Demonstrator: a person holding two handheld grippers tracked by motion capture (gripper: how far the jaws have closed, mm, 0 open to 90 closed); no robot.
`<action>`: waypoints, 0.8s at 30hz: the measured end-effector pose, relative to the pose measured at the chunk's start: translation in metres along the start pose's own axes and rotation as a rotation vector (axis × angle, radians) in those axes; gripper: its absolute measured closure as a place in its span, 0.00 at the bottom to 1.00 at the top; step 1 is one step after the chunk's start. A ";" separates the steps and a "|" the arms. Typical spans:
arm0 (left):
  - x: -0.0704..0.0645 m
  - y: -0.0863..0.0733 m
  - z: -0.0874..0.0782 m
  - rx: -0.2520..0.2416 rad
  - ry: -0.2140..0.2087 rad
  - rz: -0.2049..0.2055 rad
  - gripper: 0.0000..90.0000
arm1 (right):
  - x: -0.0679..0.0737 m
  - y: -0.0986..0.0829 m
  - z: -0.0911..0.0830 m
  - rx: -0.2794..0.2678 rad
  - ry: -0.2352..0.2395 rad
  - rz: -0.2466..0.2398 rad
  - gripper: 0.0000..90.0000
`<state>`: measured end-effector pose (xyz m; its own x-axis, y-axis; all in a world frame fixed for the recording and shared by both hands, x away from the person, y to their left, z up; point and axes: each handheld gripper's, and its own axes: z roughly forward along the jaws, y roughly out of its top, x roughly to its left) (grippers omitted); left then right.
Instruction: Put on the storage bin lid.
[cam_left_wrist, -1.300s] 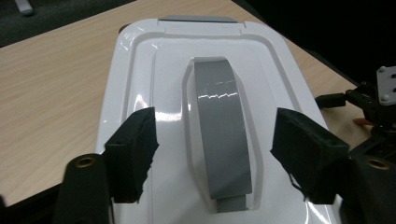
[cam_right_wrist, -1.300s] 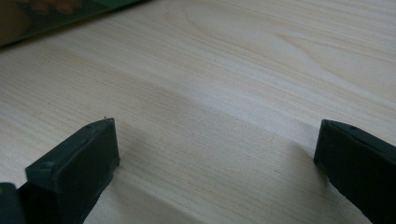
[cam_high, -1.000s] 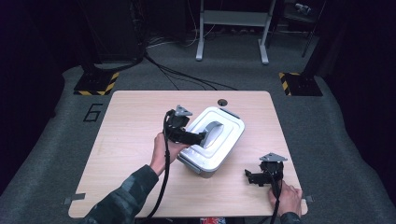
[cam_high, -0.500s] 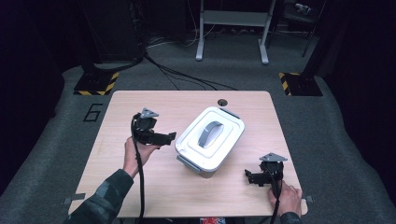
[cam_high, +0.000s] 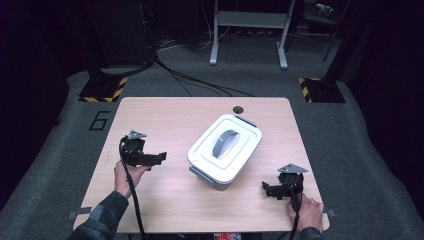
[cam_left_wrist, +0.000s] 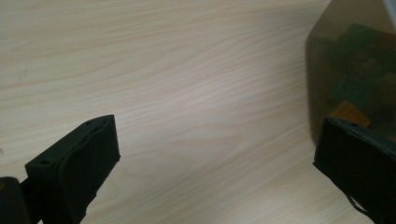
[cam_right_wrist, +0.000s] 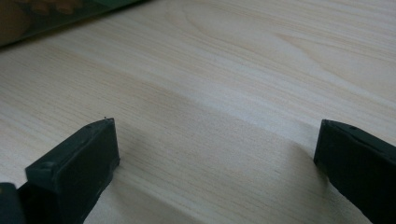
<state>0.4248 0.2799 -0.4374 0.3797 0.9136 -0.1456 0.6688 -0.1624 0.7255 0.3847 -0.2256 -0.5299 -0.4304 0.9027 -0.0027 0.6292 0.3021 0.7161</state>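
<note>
A white lidded box (cam_high: 225, 150) with a grey handle (cam_high: 224, 143) stands at the middle of the wooden table (cam_high: 165, 115), lid on. My left gripper (cam_high: 159, 157) is held open to the left of the box, apart from it, with its jaws pointing at it. In the left gripper view (cam_left_wrist: 215, 154) bare wood lies between the jaws, and the box's translucent wall (cam_left_wrist: 355, 70) shows dim coloured pieces inside. My right gripper (cam_high: 267, 190) rests open near the front right corner, and its own view (cam_right_wrist: 215, 154) has bare wood between the jaws.
A round cable hole (cam_high: 238, 109) sits at the table's far edge. Beyond the table are a metal stand (cam_high: 248, 30), floor cables (cam_high: 200, 82) and two yellow-black striped bases (cam_high: 102, 90). A "6" (cam_high: 100, 120) is marked on the floor at left.
My left gripper has drawn back from over the box's lid, leftward and toward the person, and now stands clear of the box. The right gripper has not moved.
</note>
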 end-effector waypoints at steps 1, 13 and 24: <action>0.008 -0.008 0.002 0.011 0.008 -0.020 0.00 | 0.000 0.000 0.000 0.000 0.000 -0.001 0.00; 0.042 -0.054 0.023 0.075 0.041 -0.046 0.00 | 0.000 0.000 0.000 -0.001 0.000 -0.001 0.00; 0.054 -0.087 0.035 0.010 0.142 0.056 0.00 | 0.000 0.000 0.000 0.000 0.000 0.000 0.00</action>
<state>0.4092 0.3301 -0.5317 0.3228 0.9464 -0.0079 0.6557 -0.2176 0.7230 0.3847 -0.2256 -0.5299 -0.4301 0.9028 -0.0023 0.6295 0.3017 0.7161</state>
